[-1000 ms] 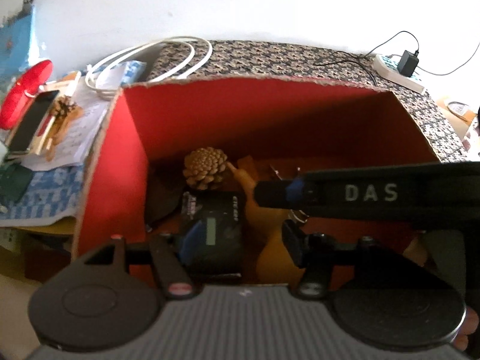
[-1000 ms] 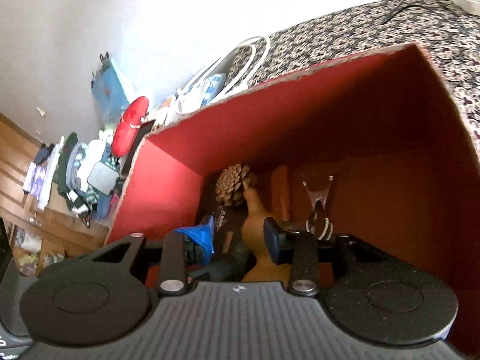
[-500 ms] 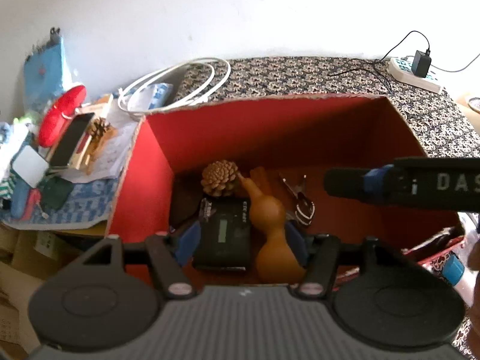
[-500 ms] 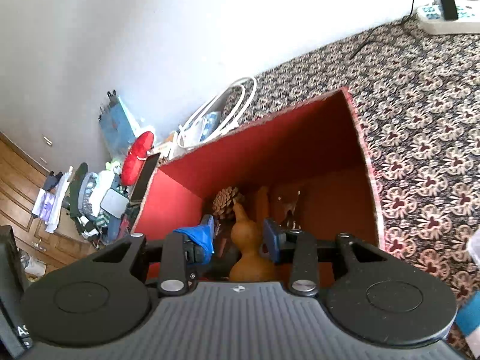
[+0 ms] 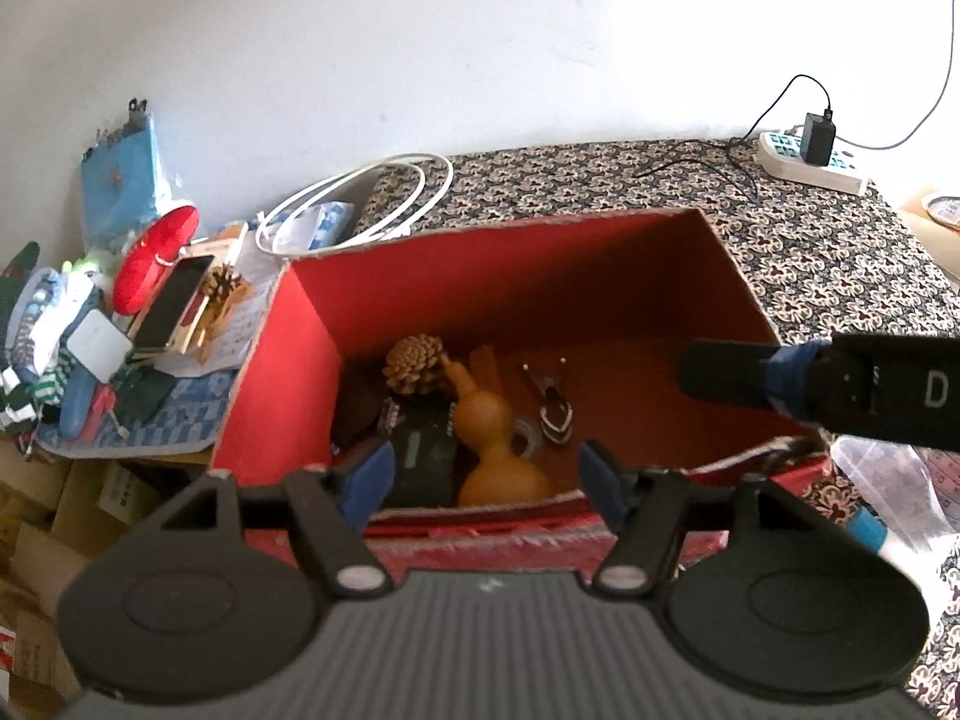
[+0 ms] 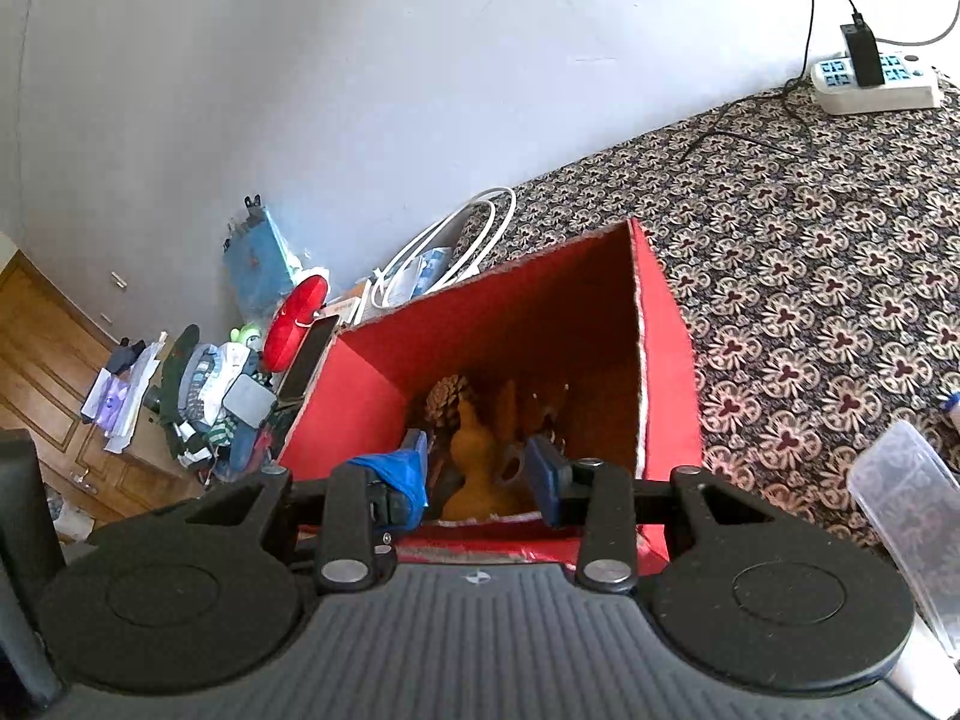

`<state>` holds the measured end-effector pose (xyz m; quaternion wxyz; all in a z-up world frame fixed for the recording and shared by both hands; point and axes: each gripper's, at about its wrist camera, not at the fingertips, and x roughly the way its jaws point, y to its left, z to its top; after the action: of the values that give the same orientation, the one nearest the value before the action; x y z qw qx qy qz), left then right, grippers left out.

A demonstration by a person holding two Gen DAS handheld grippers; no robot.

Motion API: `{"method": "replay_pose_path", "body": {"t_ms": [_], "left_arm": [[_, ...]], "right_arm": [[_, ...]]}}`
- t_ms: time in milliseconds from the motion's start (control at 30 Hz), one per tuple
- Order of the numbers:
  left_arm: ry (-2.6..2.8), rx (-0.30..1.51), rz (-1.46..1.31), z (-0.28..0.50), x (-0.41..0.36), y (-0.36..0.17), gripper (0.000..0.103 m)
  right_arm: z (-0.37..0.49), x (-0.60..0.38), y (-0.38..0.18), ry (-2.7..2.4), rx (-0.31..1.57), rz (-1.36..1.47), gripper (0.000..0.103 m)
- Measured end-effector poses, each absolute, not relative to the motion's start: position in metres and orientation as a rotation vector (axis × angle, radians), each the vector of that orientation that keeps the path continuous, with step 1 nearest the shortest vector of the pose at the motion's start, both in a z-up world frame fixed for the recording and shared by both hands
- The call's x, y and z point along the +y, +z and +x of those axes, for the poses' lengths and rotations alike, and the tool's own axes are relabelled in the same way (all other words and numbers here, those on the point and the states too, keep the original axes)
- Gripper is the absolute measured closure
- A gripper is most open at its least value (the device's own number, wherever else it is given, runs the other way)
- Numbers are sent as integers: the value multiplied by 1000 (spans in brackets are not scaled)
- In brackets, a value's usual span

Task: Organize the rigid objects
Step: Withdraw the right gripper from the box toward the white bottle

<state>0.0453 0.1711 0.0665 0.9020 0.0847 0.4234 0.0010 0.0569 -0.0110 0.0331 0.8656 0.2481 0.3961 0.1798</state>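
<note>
Above the red box, both grippers hung w/ jaws apart, holding nothing: left gripper, right gripper. Gourd, pinecone, clip lay inside. Best next: lift clear of the rim, no snagging cardboard.

The right tongs run off the picture's edge, so only one finger shows. The red box wall hides most of the pine cone. The clear tub is cut off too.
</note>
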Motion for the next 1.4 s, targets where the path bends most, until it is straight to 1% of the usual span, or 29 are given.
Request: {"method": "replay_pose_path", "body": {"t_ms": [700, 1400], "left_arm": [[41, 925, 185, 3, 114, 53, 34], [-16, 1017, 244, -5, 55, 25, 32]], "right_arm": [[19, -63, 27, 423, 865, 509, 82], [0, -118, -3, 388, 940, 546, 82]]}}
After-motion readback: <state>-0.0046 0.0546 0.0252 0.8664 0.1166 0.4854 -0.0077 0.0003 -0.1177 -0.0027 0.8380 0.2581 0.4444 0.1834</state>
